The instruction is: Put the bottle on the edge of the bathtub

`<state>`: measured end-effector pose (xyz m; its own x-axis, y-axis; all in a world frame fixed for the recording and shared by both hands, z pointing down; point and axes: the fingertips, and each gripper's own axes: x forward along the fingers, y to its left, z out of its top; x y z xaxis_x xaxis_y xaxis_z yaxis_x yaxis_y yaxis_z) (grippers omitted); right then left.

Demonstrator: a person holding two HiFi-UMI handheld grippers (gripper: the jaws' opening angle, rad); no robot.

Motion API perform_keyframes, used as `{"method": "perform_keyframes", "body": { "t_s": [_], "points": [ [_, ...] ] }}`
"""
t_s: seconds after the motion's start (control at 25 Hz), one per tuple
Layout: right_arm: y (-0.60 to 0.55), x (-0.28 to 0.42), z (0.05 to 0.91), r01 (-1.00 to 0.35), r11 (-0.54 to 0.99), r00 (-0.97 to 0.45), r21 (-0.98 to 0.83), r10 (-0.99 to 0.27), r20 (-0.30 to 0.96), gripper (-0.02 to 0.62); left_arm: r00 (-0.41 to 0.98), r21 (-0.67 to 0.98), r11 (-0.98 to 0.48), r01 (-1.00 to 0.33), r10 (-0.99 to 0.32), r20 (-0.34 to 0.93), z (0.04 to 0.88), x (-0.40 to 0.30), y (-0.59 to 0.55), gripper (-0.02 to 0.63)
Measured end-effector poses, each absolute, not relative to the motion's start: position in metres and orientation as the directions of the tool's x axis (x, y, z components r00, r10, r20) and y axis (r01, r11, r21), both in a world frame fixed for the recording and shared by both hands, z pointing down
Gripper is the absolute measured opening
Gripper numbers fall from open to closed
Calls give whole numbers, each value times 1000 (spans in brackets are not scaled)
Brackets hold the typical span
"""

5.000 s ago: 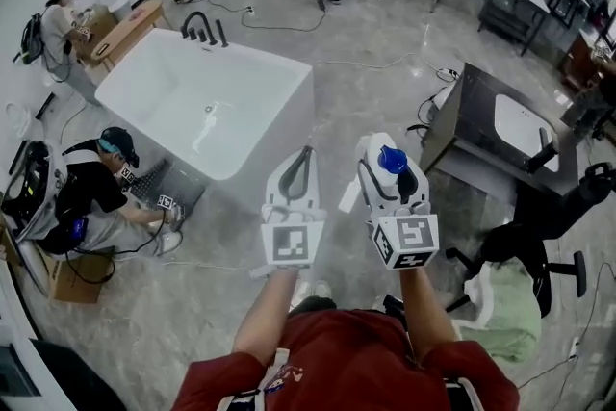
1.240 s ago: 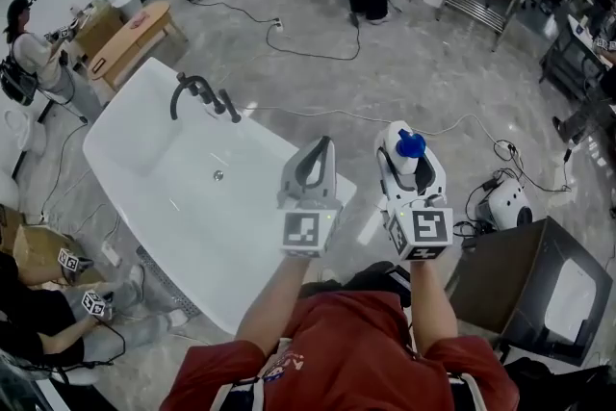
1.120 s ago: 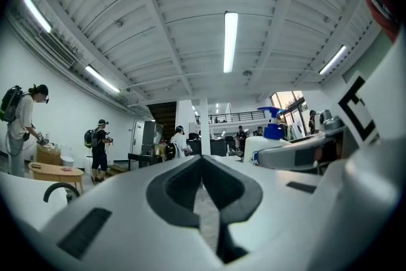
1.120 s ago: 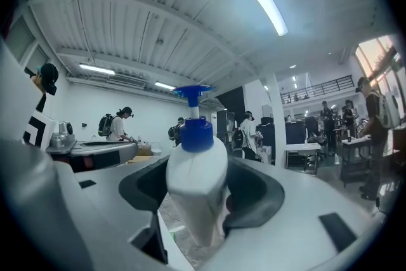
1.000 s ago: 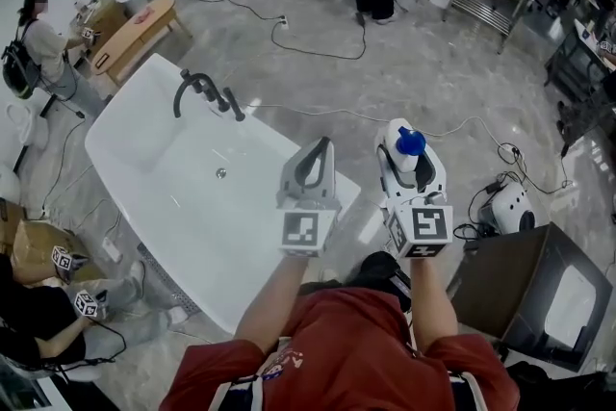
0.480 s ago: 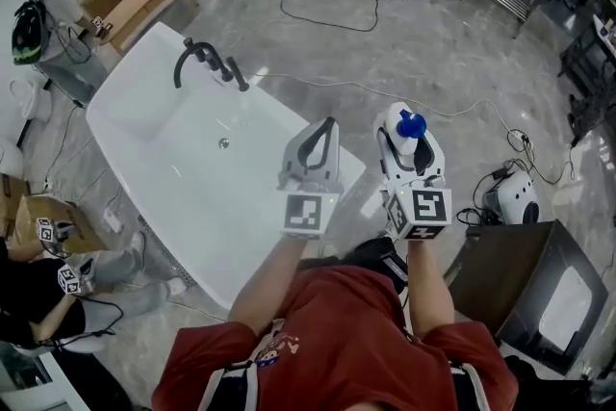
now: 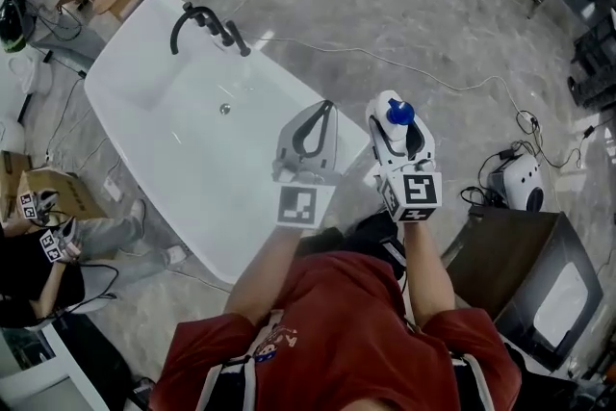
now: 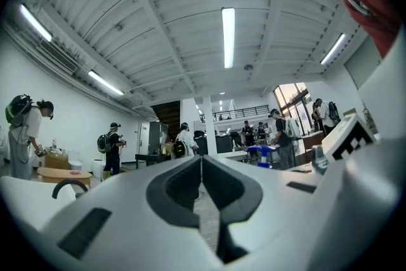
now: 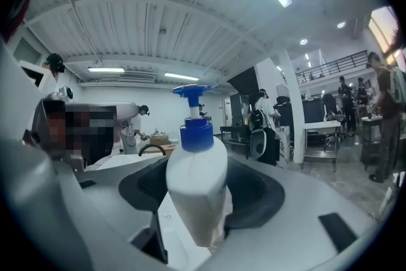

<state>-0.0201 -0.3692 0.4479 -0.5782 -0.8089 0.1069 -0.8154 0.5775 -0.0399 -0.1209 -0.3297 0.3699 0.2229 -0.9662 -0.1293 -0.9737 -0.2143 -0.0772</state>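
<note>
A white bottle (image 7: 399, 115) with a blue pump cap stands upright between the jaws of my right gripper (image 7: 393, 107), which is shut on its body. In the right gripper view the bottle (image 9: 196, 190) fills the middle between the dark pads of that gripper (image 9: 200, 182). The white bathtub (image 7: 279, 63) lies left of and below both grippers, and its near right corner shows between them. My left gripper (image 7: 328, 107) hovers over that corner with its jaws together and nothing in them. The left gripper view shows the tips of the left gripper (image 8: 202, 162) meeting.
A black faucet (image 7: 205, 22) stands on the tub's far rim, and a drain (image 7: 225, 109) sits in its floor. Cables (image 7: 452, 91) run over the marble floor. At right are a white round device (image 7: 520, 180) and a dark cabinet (image 7: 525, 274). A seated person (image 7: 38, 255) is at left.
Both grippers have sunk toward the tub's near corner, the right one further, still holding the bottle. The tub has come closer and now lies under the left gripper.
</note>
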Motion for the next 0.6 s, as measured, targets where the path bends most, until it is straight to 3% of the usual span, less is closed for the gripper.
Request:
{"method": "perform_keyframes", "body": {
  "t_s": [0.2,0.6],
  "points": [
    [-367,-40,478,-789,615,-608,-2,-779,154,273,175,-63,-169,-984,-979,-103,379,-137,-327,17],
    [-375,-48,540,-762,640,-643,-97,-731,230,273,140,-47,-137,-989,-988,-62,414,-138,-322,17]
  ]
}}
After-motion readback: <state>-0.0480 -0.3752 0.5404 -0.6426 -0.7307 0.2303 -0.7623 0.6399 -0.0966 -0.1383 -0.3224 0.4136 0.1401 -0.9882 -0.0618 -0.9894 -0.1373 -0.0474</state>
